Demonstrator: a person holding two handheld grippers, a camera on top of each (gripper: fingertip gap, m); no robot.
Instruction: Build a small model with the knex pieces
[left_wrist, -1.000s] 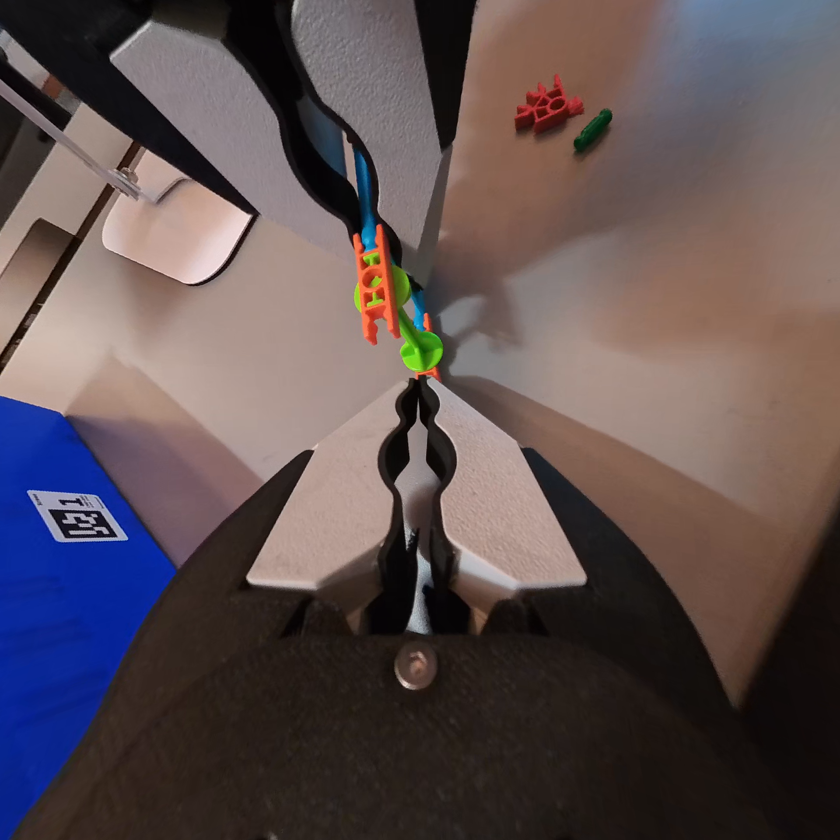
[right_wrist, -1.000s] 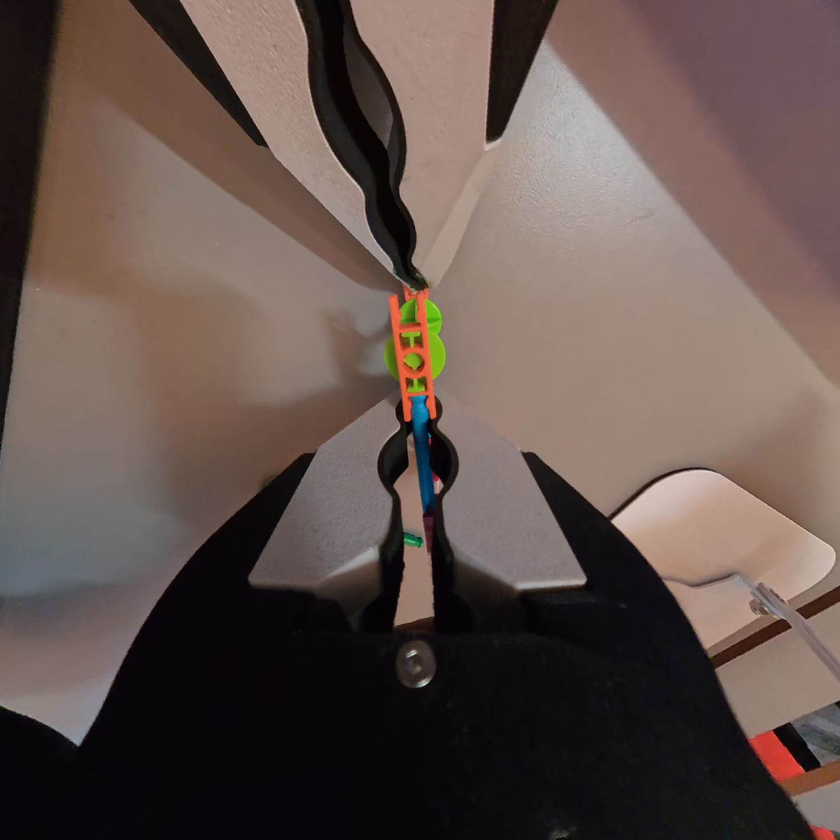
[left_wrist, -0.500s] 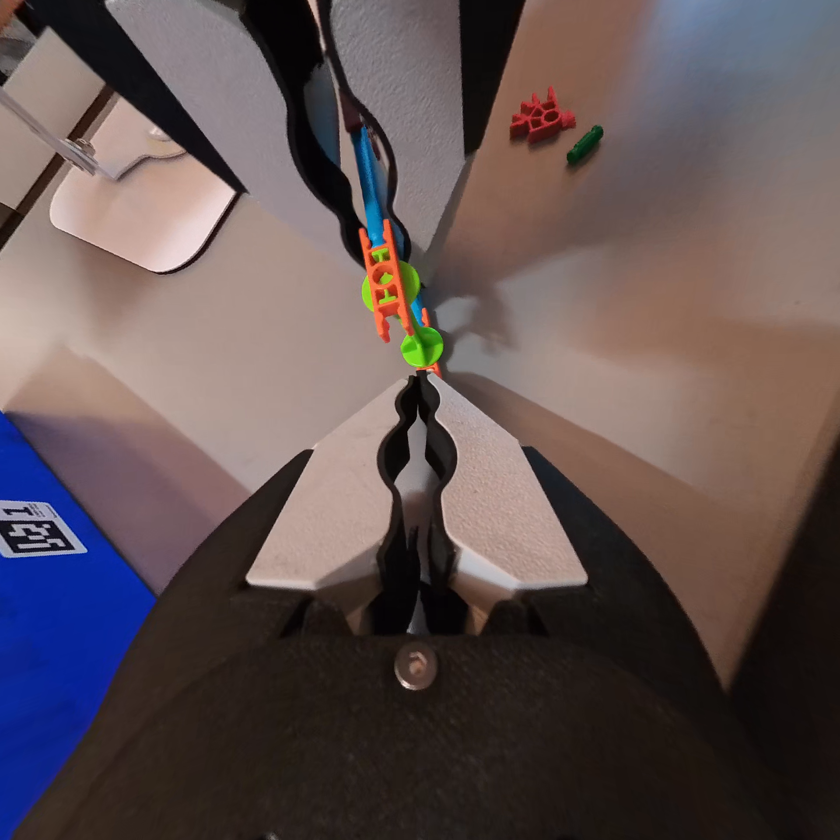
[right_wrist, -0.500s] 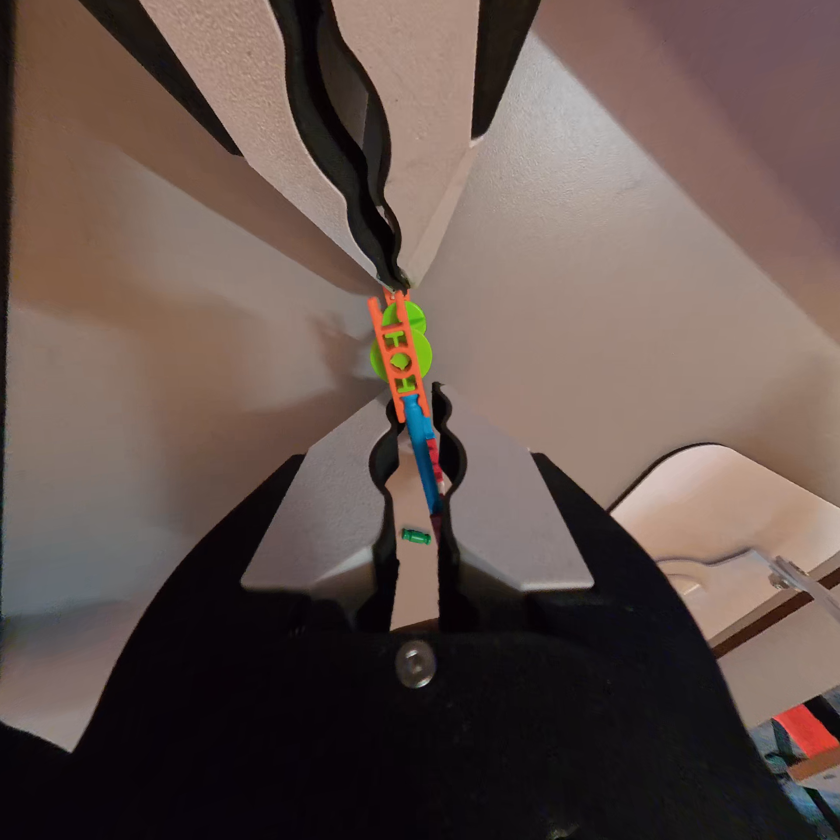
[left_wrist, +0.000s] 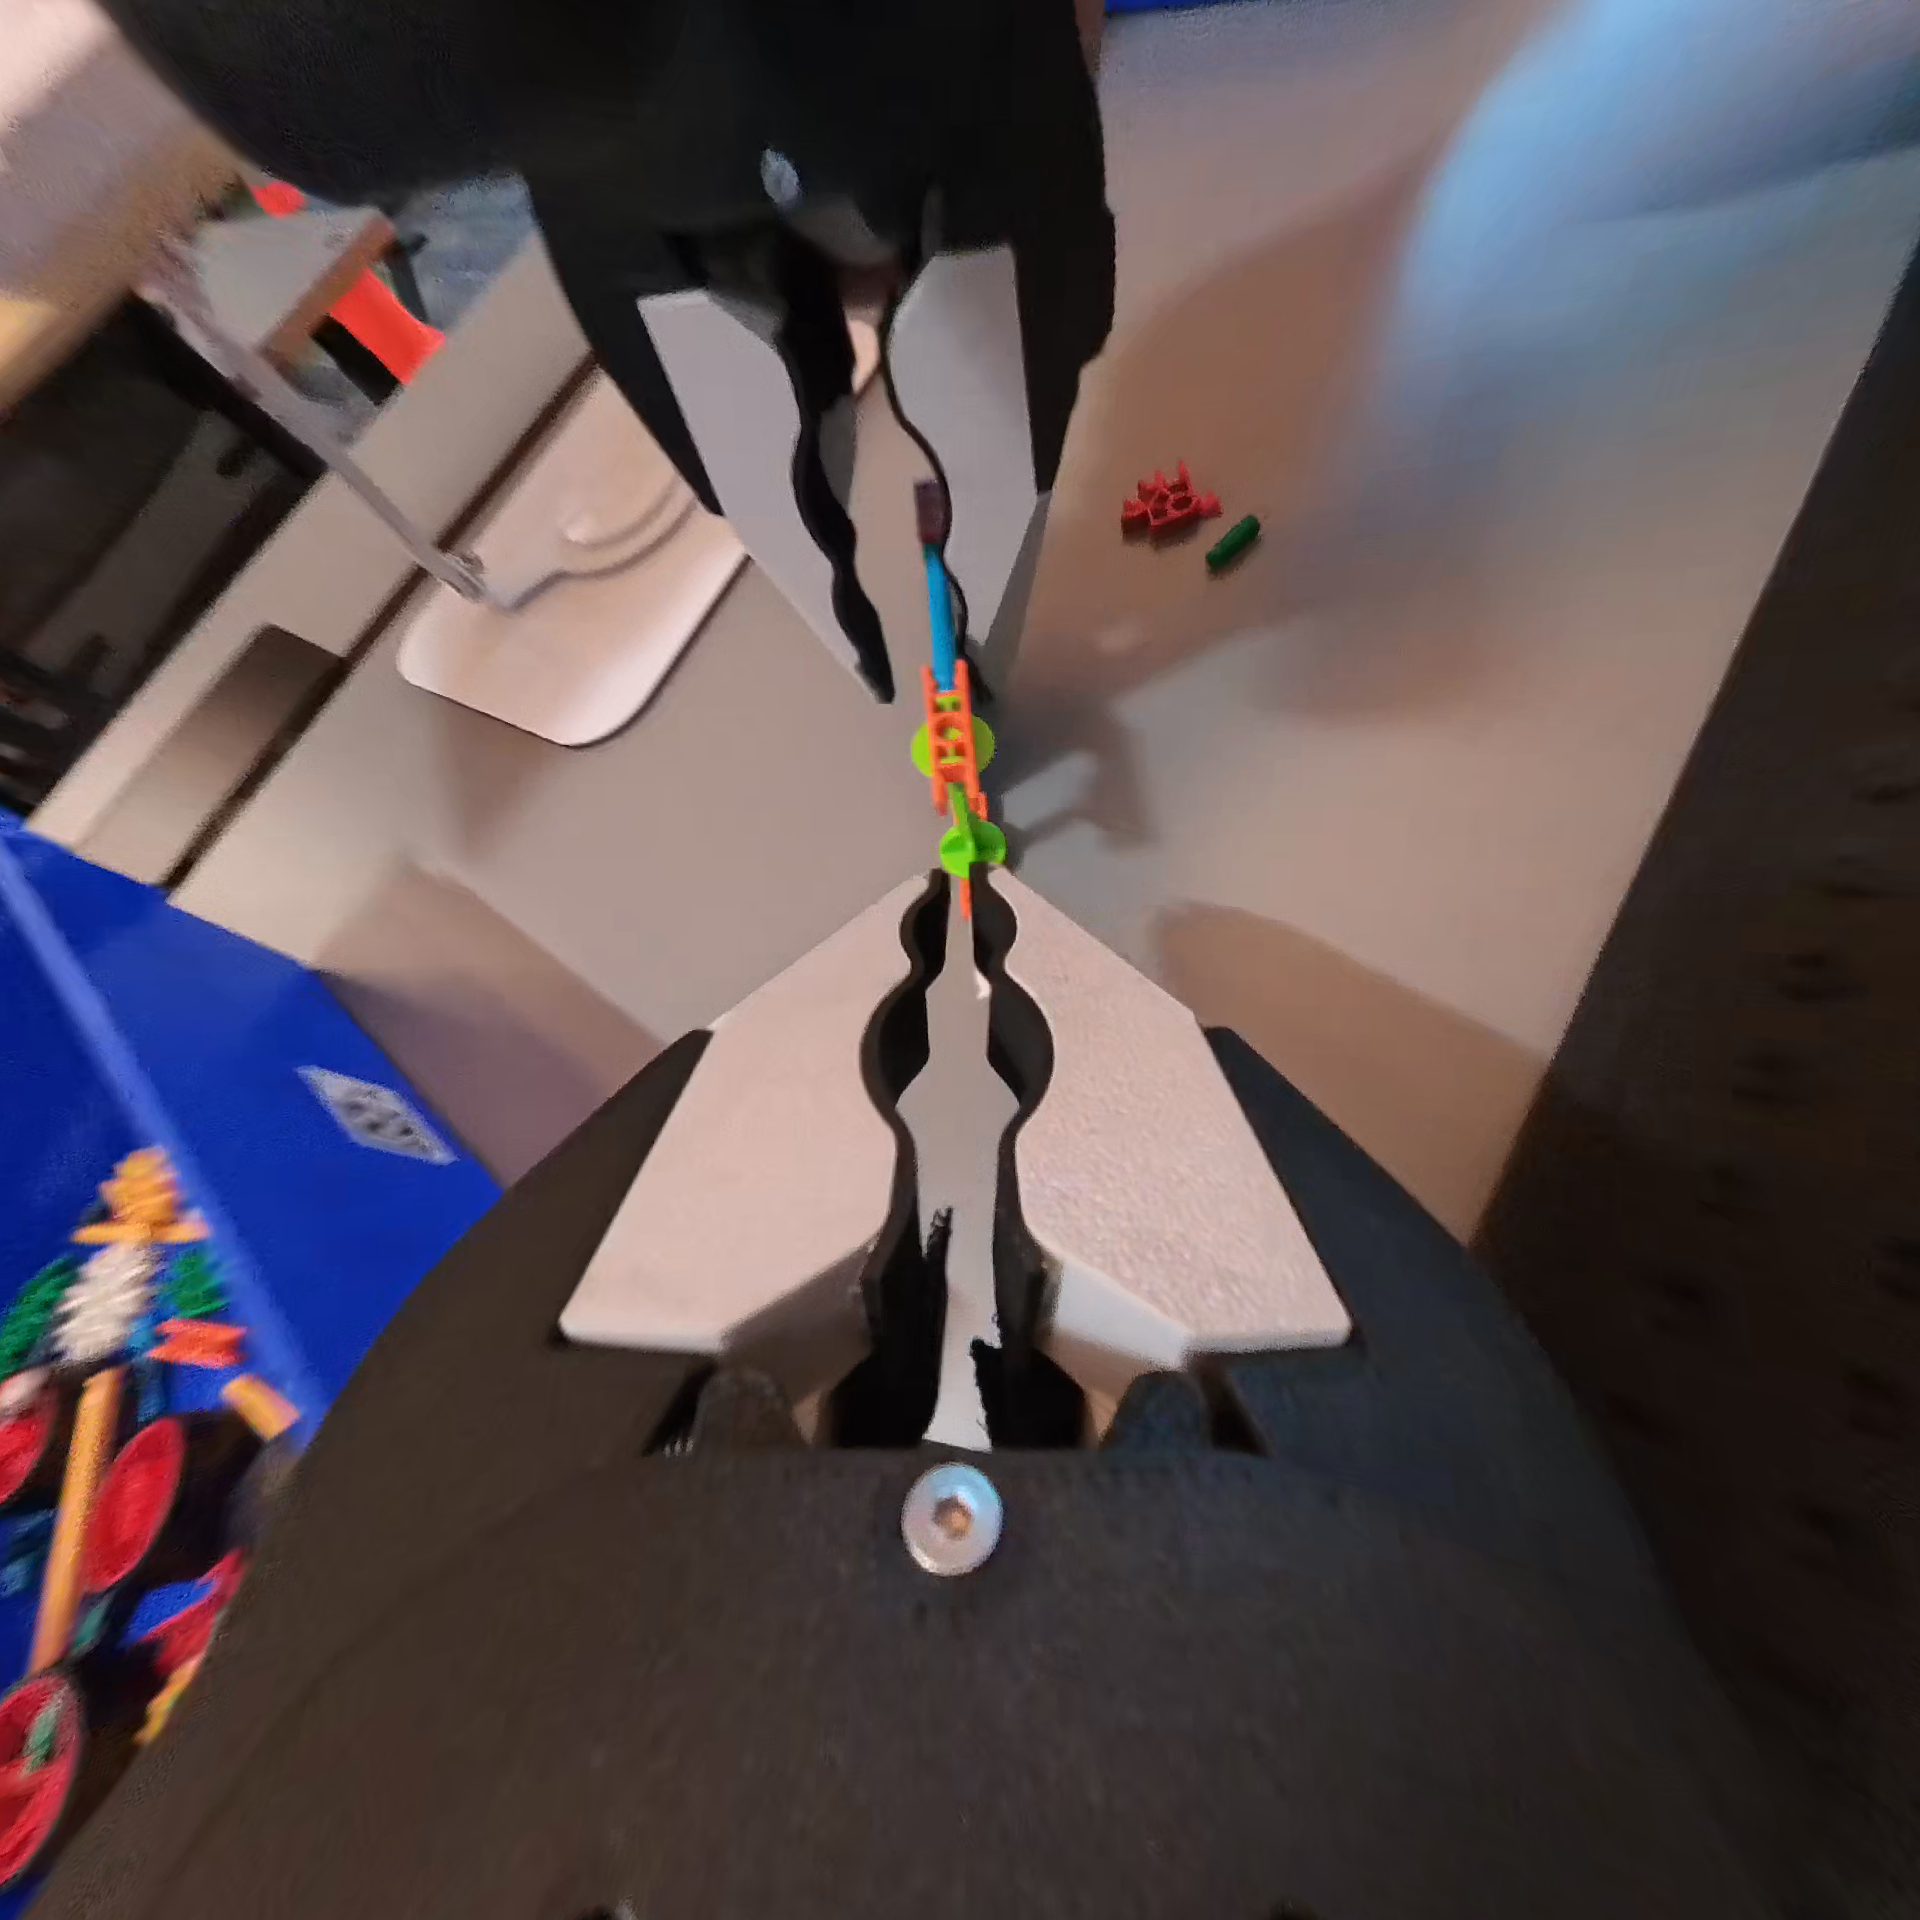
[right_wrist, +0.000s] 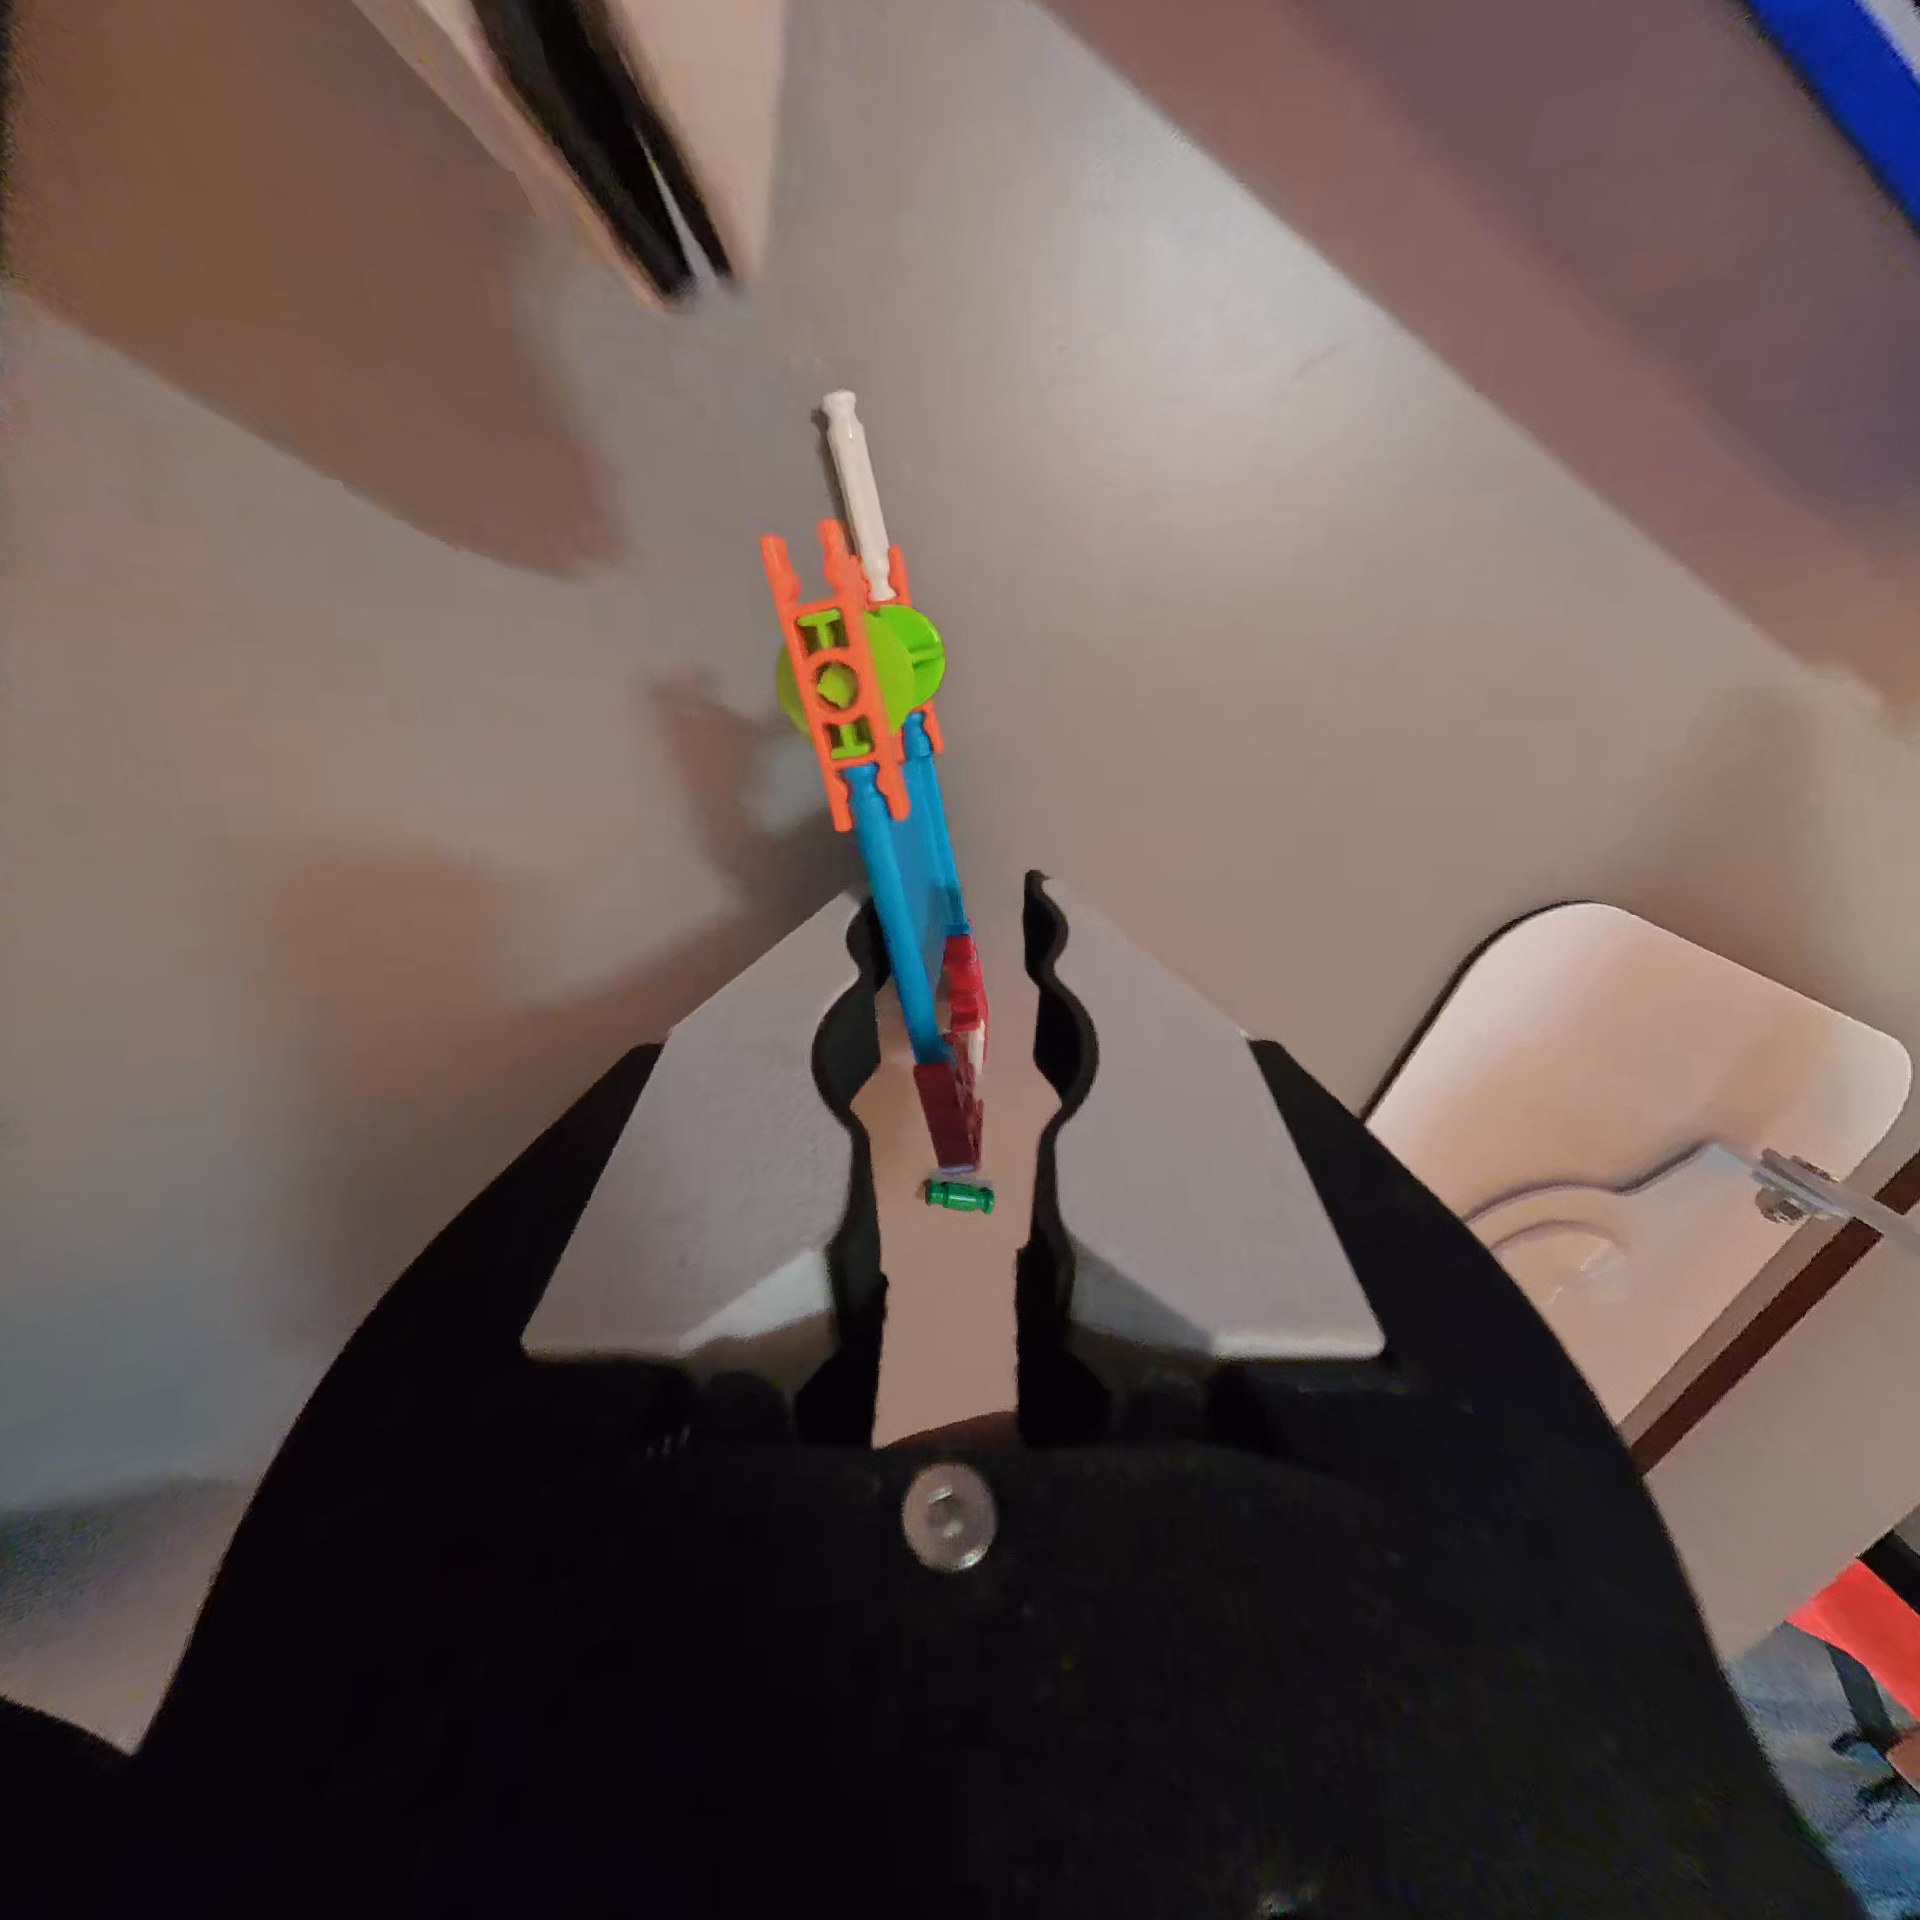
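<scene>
Left gripper (left_wrist: 961, 883) pulled back off our one toy (right_wrist: 847, 686), barely parted, empty, right gripper (right_wrist: 945, 891) spread wide around it, we counted one green rod (right_wrist: 960, 1197), box (left_wrist: 156, 1039) blurred.

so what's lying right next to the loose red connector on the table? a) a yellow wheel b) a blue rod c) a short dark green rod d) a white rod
c: in the left wrist view a short dark green rod lies just beside the loose red connector, apart from the held assembly.
</scene>
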